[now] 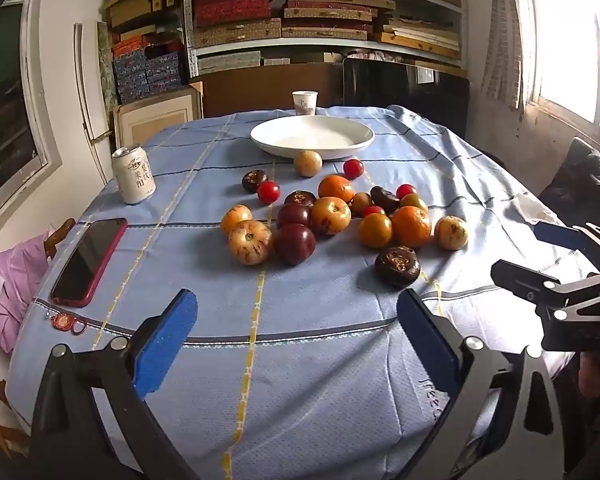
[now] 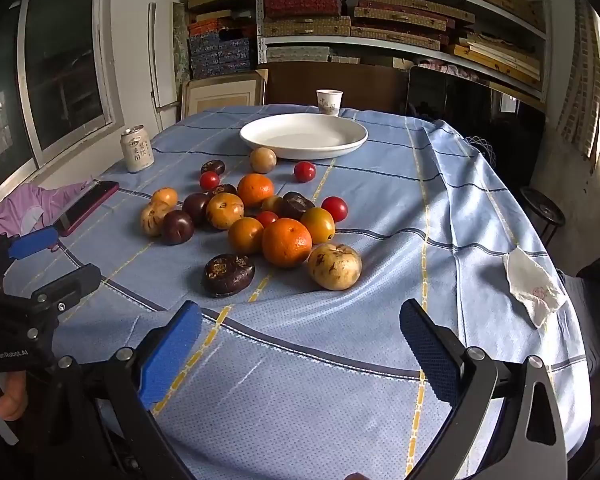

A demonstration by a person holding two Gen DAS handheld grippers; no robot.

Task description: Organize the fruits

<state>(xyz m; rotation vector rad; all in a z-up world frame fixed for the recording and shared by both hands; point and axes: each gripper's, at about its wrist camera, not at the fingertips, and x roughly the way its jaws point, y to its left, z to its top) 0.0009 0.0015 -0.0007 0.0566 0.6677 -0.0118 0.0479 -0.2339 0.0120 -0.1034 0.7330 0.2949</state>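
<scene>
Overhead of nothing much but cloth: desk (image 2: 380,208) draped in pale blue checked tablecloth (image 1: 300,360), rumpled toward the right edge. Behind, shelving (image 2: 400,12) crammed with flat patterned boxes; windows on the left wall and at far right.

Toward the far side, white plate (image 2: 260,136), bare inside, with a paper cup (image 2: 329,101) just past it, contents hidden from this angle. Near the left edge, upright drink can (image 1: 133,173), top tab visible. Closer along that edge, phone (image 1: 89,262) in a red case, face up, a small red keyring (image 1: 66,322) just beside its near end. On the right slope of the cloth, crumpled white napkin (image 2: 534,286).

Fruits (image 2: 252,216) heaped loosely mid-desk, just short of the plate, none on it: oranges, small red tomato-like ones, dark purple rounds, pale speckled ones. Several tucked behind others, so exact count unclear. Nearest the tools, a flattish dark fruit (image 2: 228,275) and a pale speckled fruit (image 2: 334,266).

Left tool (image 1: 298,344) spread wide, nothing between the blue pads, tilted down over the near cloth. Right tool (image 2: 302,350) likewise spread wide and empty. Pink fabric (image 1: 4,292) cut off at the left border; hard to identify.
</scene>
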